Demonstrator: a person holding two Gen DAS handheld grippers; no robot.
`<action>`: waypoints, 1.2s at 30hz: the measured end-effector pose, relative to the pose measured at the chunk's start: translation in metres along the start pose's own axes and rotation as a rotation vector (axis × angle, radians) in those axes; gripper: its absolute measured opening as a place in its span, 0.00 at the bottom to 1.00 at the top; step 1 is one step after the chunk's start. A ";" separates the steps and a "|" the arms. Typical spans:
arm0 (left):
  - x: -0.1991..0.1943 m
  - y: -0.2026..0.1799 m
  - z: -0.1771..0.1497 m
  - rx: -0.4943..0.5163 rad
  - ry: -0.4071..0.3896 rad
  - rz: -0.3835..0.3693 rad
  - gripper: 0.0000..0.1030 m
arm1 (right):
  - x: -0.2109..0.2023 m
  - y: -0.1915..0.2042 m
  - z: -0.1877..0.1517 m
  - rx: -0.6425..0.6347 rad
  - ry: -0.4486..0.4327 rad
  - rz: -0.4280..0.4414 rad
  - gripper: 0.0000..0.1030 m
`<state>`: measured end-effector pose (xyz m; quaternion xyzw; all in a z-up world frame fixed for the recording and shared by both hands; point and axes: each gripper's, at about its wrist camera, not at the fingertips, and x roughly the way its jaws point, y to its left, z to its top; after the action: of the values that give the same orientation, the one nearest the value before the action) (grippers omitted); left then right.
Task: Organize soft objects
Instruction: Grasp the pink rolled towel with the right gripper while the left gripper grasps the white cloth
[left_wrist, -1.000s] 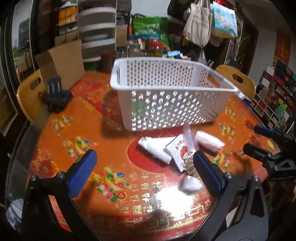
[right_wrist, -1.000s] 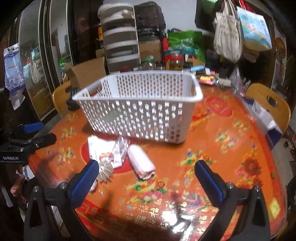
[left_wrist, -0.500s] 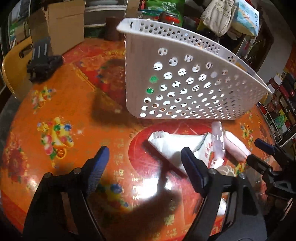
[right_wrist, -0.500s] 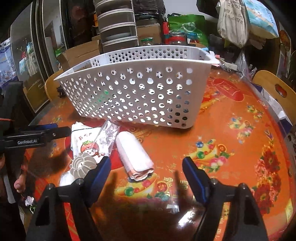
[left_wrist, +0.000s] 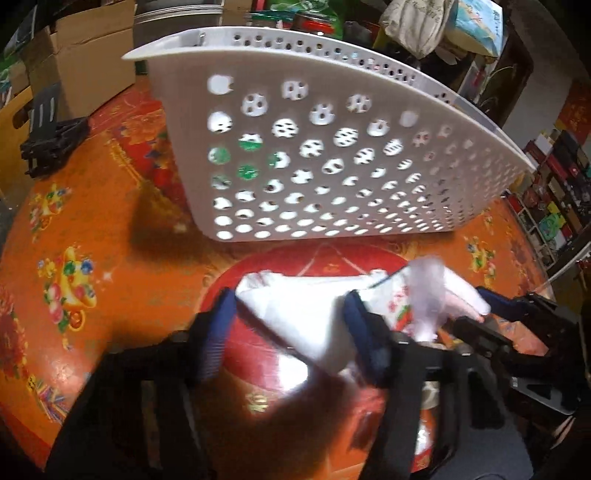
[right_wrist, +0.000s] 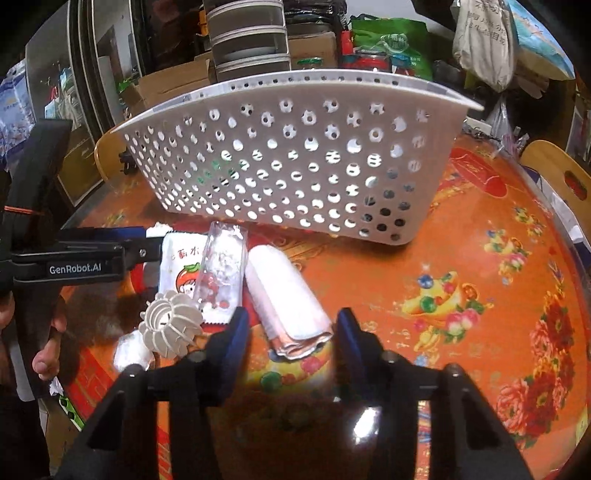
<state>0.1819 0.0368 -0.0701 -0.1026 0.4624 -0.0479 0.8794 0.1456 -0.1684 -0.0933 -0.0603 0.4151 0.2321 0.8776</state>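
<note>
A white perforated basket (left_wrist: 332, 166) (right_wrist: 295, 166) stands on the orange table. In front of it lie a folded white cloth (left_wrist: 295, 310), a white packet with a red cartoon print (right_wrist: 181, 266), a clear plastic packet (right_wrist: 223, 266), a rolled white and pink towel (right_wrist: 284, 295) and a white fluted piece (right_wrist: 171, 328). My left gripper (left_wrist: 291, 328) (right_wrist: 151, 243) straddles the folded cloth, jaws closing, blurred. My right gripper (right_wrist: 291, 328) (left_wrist: 480, 314) straddles the near end of the rolled towel. Its jaws are closing, with a small gap still showing beside the pads.
A cardboard box (left_wrist: 85, 66) and a black folding stand (left_wrist: 51, 136) sit at the table's far left. A wooden chair (right_wrist: 561, 177) stands at the right. Shelves, jars and hanging bags crowd the background. A person's hand (right_wrist: 48, 354) holds the left gripper.
Both grippers have sunk toward the table and their jaws have narrowed. The left one came in over the folded cloth, the right one over the rolled towel.
</note>
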 end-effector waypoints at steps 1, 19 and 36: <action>0.000 -0.001 0.001 -0.001 -0.003 -0.004 0.40 | 0.001 0.001 0.000 -0.001 0.003 -0.001 0.40; -0.075 0.004 0.001 0.005 -0.183 -0.057 0.10 | -0.030 0.003 -0.007 -0.016 -0.058 -0.006 0.31; -0.142 -0.004 -0.005 0.041 -0.292 -0.046 0.10 | -0.085 0.004 -0.002 -0.044 -0.160 -0.037 0.29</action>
<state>0.0972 0.0579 0.0427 -0.1013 0.3261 -0.0621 0.9378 0.0963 -0.1958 -0.0298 -0.0685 0.3371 0.2288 0.9107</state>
